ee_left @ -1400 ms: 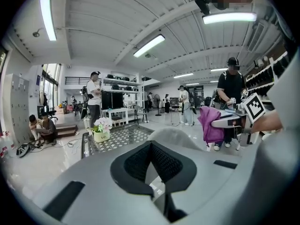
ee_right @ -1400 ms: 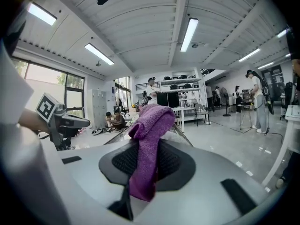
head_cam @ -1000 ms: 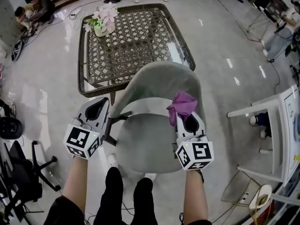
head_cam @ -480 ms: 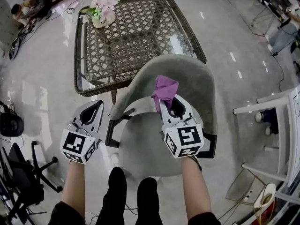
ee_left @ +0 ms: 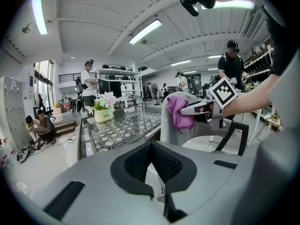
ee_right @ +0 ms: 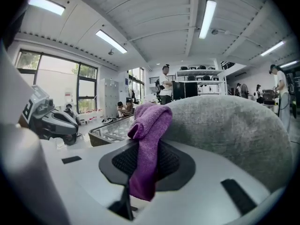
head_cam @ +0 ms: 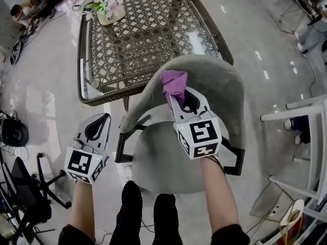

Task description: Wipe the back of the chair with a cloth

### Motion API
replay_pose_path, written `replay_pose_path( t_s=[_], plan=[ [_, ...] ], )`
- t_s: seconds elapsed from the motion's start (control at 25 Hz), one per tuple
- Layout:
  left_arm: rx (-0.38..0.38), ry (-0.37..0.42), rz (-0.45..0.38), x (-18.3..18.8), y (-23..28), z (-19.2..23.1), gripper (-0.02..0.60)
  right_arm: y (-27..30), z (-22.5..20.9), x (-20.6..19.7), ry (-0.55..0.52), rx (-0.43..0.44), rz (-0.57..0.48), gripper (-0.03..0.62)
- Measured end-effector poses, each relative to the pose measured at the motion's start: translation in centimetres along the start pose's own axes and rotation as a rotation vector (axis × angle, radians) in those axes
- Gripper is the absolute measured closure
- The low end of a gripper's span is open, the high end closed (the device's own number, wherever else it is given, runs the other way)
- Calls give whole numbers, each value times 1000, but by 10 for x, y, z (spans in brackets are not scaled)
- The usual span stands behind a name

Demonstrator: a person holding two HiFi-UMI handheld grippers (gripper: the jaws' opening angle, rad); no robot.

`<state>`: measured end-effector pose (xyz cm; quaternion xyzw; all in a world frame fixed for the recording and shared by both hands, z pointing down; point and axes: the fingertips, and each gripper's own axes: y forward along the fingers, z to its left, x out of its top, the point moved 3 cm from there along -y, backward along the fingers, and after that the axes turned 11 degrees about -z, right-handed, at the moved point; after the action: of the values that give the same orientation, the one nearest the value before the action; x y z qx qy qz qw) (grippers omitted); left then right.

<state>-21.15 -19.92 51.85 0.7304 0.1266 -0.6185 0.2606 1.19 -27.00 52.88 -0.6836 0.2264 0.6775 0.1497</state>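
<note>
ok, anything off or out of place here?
Nothing stands out. The purple cloth is clamped in the right gripper at the chair back; left gripper is shut and empty; flower pot stands upright on the table.

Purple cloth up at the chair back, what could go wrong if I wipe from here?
1. The right tongs pinch only a strip of the purple cloth. Dragged over the grey fabric chair back, it may snag and pull free.
2. The left tongs are shut, empty and off the chair, so a hard push might shove it into the glass-topped wicker table just behind.
</note>
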Motion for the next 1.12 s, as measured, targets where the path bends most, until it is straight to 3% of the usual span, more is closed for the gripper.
replay_pose_path(
  t_s=[0.2,0.44,0.68,0.84,1.12],
  plan=[
    [-13,19,17,-3,7,-12,574,-17,-41,3,-33,-80,8,500],
    [-38,14,8,1,18,-30,574,-64,-99,7,-37,-257,12,500],
    [-56,18,20,1,22,-46,574,-119,-135,10,-63,-380,28,500],
    [-73,27,16,4,20,-53,574,-143,-125,19,-73,-344,-6,500],
    [-43,27,32,-4,-1,-35,574,-88,-41,2,-58,-108,7,500]
  ],
)
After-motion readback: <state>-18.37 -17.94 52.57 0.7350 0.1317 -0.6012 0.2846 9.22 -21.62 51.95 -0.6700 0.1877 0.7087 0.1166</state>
